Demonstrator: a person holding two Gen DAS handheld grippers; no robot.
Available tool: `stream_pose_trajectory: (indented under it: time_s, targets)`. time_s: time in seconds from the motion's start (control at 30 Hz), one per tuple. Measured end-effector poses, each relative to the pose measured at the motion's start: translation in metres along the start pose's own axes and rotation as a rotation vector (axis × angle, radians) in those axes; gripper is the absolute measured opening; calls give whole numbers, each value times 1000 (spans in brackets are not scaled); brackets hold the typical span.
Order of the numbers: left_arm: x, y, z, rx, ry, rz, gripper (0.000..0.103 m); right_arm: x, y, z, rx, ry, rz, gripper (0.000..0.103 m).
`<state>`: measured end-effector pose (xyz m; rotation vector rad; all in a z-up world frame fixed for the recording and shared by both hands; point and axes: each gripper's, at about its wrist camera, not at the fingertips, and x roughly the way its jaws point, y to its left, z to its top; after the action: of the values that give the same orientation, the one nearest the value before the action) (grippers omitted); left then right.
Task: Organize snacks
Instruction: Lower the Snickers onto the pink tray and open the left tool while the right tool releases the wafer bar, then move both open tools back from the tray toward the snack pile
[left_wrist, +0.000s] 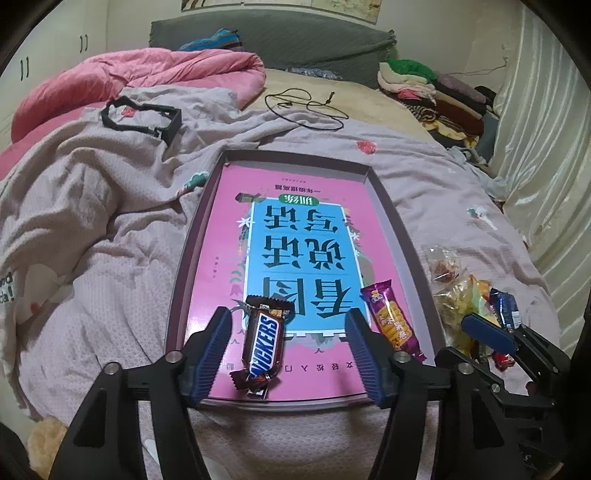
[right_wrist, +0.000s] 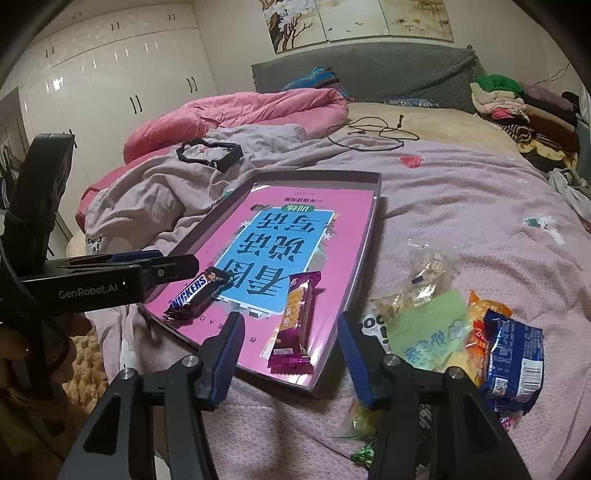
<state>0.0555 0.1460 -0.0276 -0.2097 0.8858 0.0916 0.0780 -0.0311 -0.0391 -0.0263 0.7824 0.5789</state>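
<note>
A shallow box tray (left_wrist: 391, 206) (right_wrist: 369, 236) with a pink and blue printed bottom lies on the bed. A Snickers bar (left_wrist: 263, 345) (right_wrist: 195, 293) lies in its near part, between the open fingers of my left gripper (left_wrist: 288, 354), untouched. A purple biscuit packet (left_wrist: 391, 319) (right_wrist: 297, 321) lies in the tray to the right. My right gripper (right_wrist: 291, 354) is open and empty just in front of that packet; it also shows in the left wrist view (left_wrist: 491, 332). A pile of loose snacks (right_wrist: 461, 325) (left_wrist: 461, 291) lies right of the tray.
The bed is covered by a rumpled lilac sheet (right_wrist: 461, 206) and a pink quilt (left_wrist: 129, 77). A black frame part (left_wrist: 144, 118) and a black cable (left_wrist: 306, 107) lie farther back. Folded clothes (left_wrist: 436, 92) are stacked at the far right.
</note>
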Motion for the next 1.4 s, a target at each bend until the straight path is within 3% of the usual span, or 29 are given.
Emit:
stream_pose_trajectory:
  time_s: [0.13, 0.37, 0.67, 1.4]
  targets:
    - [-4, -2, 1, 3, -10, -6, 76, -3, 0, 0, 0, -10, -11, 61]
    - [-8, -8, 1, 21, -14, -2, 79, -8, 1, 0, -4, -29, -18, 67]
    - [-18, -14, 4, 27, -32, -14, 80, -21, 2, 2, -20, -68, -39, 72]
    - [-41, -41, 8, 67, -51, -57, 80, -54, -6, 3, -27, -146, -72, 73]
